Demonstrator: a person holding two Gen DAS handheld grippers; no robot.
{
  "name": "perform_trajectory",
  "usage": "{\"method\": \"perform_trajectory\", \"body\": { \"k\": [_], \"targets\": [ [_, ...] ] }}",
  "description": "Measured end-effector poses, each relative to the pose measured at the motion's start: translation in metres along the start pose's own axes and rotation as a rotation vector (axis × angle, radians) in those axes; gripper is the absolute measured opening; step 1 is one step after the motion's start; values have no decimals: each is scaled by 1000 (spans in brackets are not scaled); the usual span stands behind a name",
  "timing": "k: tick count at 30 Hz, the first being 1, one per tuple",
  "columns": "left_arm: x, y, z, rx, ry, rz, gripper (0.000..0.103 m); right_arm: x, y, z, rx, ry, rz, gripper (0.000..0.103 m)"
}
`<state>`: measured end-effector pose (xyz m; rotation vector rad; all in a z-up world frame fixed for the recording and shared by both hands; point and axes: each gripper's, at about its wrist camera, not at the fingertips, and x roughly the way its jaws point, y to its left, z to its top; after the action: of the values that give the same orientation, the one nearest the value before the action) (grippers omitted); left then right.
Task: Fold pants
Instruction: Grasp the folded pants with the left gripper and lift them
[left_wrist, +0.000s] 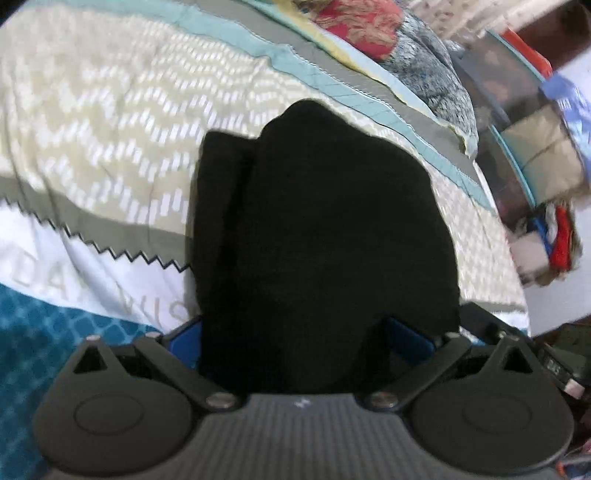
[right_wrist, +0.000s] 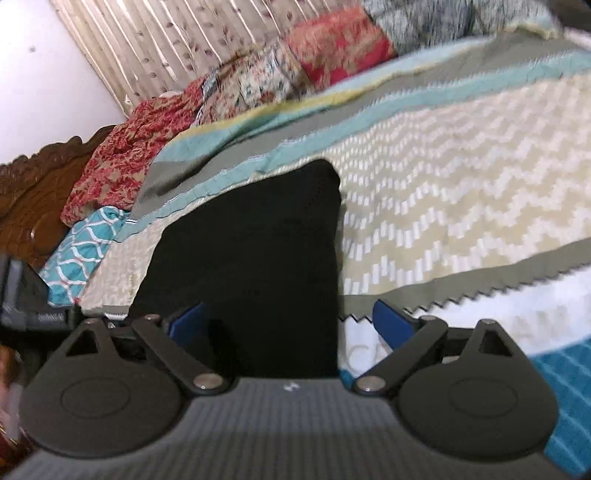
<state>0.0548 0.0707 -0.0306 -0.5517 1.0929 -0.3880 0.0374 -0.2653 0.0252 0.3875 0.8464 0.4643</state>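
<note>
Black pants (left_wrist: 317, 229) lie folded in a thick bundle on the patterned bedspread (left_wrist: 110, 129). In the left wrist view the bundle fills the space between the blue fingers (left_wrist: 410, 334) of my left gripper (left_wrist: 295, 332), whose jaws stand wide apart around the near end of the cloth. In the right wrist view the pants (right_wrist: 251, 266) run away from the camera. My right gripper (right_wrist: 288, 325) is open, with the left finger (right_wrist: 188, 321) against the cloth and the right finger (right_wrist: 391, 325) over the bedspread (right_wrist: 461, 184) beside the pants' edge.
Red and grey patterned pillows (right_wrist: 229, 92) are piled along the far side of the bed. A carved wooden headboard (right_wrist: 33, 192) stands at the left. Stacked boxes and clothes (left_wrist: 532, 155) sit beyond the bed's right edge. A teal patterned sheet (left_wrist: 55, 325) covers the near part.
</note>
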Motion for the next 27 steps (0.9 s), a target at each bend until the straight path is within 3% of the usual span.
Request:
{"method": "perform_trajectory", "body": {
  "k": [1, 2, 3, 4, 6, 8, 12, 16, 20, 22, 24, 26, 27],
  "targets": [
    [0, 1, 0, -5, -21, -10, 100, 10, -5, 1, 28, 30, 27, 88],
    [-1, 0, 0, 2, -39, -4, 84, 19, -9, 1, 65, 69, 61, 81],
    [-2, -3, -1, 20, -48, 13, 69, 23, -10, 1, 98, 88, 97, 62],
    [-4, -6, -1, 27, -55, 23, 64, 28, -8, 1, 132, 109, 144, 61],
    [-16, -12, 2, 27, -76, 12, 47, 25, 5, 3, 113, 108, 138, 49],
    [-31, -22, 10, 47, -112, -20, 46, 11, 21, 11, 67, 75, 153, 42],
    [-53, -56, 53, 154, -232, -45, 46, -7, 50, 49, -20, -54, 188, 40],
    [-59, -88, 120, 292, -364, -43, 46, -5, 65, 110, -95, -203, 210, 40],
    [-27, -99, 194, 377, -439, -13, 47, 24, 64, 171, -178, -325, 175, 40],
    [-2, -93, 218, 384, -445, 9, 49, 50, 53, 184, -207, -358, 135, 40],
    [43, -74, 239, 358, -400, 59, 52, 83, 37, 187, -210, -340, 89, 41],
    [94, -53, 246, 321, -301, 159, 52, 125, 11, 181, -163, -257, 22, 41],
    [122, -41, 245, 306, -233, 229, 61, 151, -6, 175, -117, -177, -11, 44]
  ]
}}
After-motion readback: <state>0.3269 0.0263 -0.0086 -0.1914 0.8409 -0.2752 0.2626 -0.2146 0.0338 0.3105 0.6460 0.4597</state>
